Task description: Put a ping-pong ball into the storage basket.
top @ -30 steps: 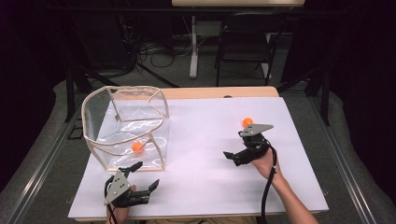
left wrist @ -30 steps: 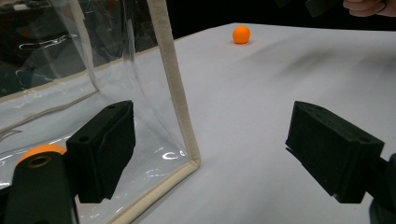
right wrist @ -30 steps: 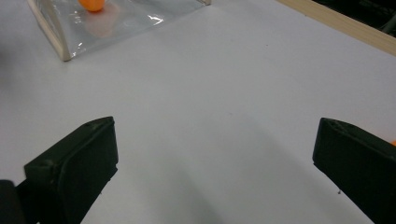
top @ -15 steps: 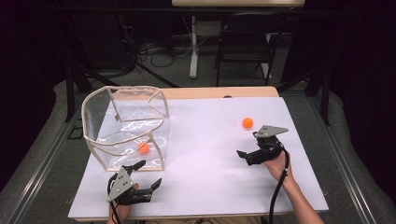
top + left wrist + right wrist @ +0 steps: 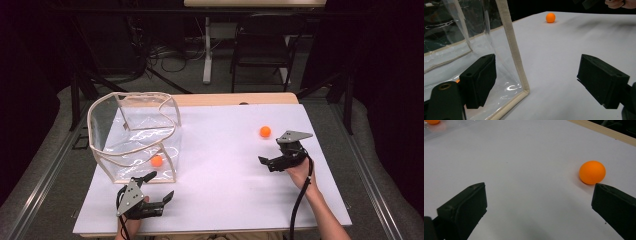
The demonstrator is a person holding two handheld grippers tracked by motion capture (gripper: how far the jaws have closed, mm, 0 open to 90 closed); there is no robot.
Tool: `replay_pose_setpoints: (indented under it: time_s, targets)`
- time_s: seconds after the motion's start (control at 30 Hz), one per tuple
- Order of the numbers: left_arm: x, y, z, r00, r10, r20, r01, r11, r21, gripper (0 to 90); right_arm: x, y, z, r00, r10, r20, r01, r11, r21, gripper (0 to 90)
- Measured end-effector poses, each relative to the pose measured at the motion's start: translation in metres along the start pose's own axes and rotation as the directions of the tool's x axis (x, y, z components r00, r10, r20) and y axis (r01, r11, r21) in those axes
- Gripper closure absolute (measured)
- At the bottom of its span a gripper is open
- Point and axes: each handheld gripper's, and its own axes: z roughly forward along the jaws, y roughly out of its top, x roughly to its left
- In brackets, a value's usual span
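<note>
A clear bag-like container (image 5: pixel 107 120) with beige trim stands at the table's left. One orange ball (image 5: pixel 157 160) lies inside it near the front corner. A second orange ball (image 5: pixel 265 131) rests on the white table at the right. My left gripper (image 5: pixel 161 186) is open just in front of the container. In the left gripper view the container's beige corner edge (image 5: pixel 511 50) stands between the jaws of the left gripper (image 5: pixel 536 80). My right gripper (image 5: pixel 272 151) is open, just nearer than the second ball. That ball (image 5: pixel 592 172) lies ahead of its right jaw, apart from it.
The white table top (image 5: pixel 225 190) ends in a wooden strip (image 5: pixel 235 99) at the far edge. A chair (image 5: pixel 262 50) and cables stand on the dark floor beyond. In the left gripper view the second ball (image 5: pixel 550 17) lies far off.
My right gripper has drawn back toward the person and to the right, away from the ball on the table. The ball inside the container has rolled a little right. The left gripper shifted slightly.
</note>
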Motion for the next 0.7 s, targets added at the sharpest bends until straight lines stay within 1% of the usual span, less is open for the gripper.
replay_pose_setpoints:
  time_s: [0.13, 0.27, 0.4, 0.5, 0.57, 0.63, 0.7]
  targets:
    - [0.0, -0.001, -0.001, 1.0, -0.008, -0.006, 0.008, 1.0, -0.004, 15.7, -0.004, 0.003, 0.004, 0.9999, 0.004, 0.011, -0.004, 1.0, -0.007, 0.0]
    - [-0.001, -0.001, -0.002, 1.0, 0.001, 0.0, -0.001, 1.0, 0.003, 15.7, -0.008, 0.005, 0.009, 0.9999, 0.011, 0.006, -0.011, 1.0, -0.003, 0.0]
    - [-0.001, -0.001, -0.005, 0.9999, -0.013, -0.009, 0.013, 0.9999, -0.003, 15.7, -0.011, 0.011, 0.014, 0.9999, 0.01, 0.007, -0.01, 1.0, -0.004, 0.0]
    - [-0.002, -0.001, -0.004, 0.9999, -0.01, -0.01, 0.01, 0.9999, -0.004, 15.8, -0.012, 0.014, 0.015, 0.9999, 0.006, 0.011, -0.006, 1.0, -0.007, 0.0]
    - [-0.002, 0.0, -0.004, 0.9999, -0.006, -0.009, 0.006, 1.0, -0.001, 15.7, -0.012, 0.014, 0.018, 0.9998, -0.006, 0.019, 0.006, 1.0, 0.003, 0.0]
    - [-0.002, 0.0, -0.003, 0.9999, -0.005, -0.008, 0.005, 1.0, -0.001, 15.7, -0.013, 0.015, 0.018, 0.9999, -0.003, 0.016, 0.003, 1.0, 0.013, 0.0]
    - [-0.002, 0.0, -0.003, 0.9999, -0.006, -0.008, 0.006, 1.0, 0.0, 15.8, -0.015, 0.018, 0.019, 0.9997, -0.003, 0.023, 0.003, 1.0, 0.013, 0.0]
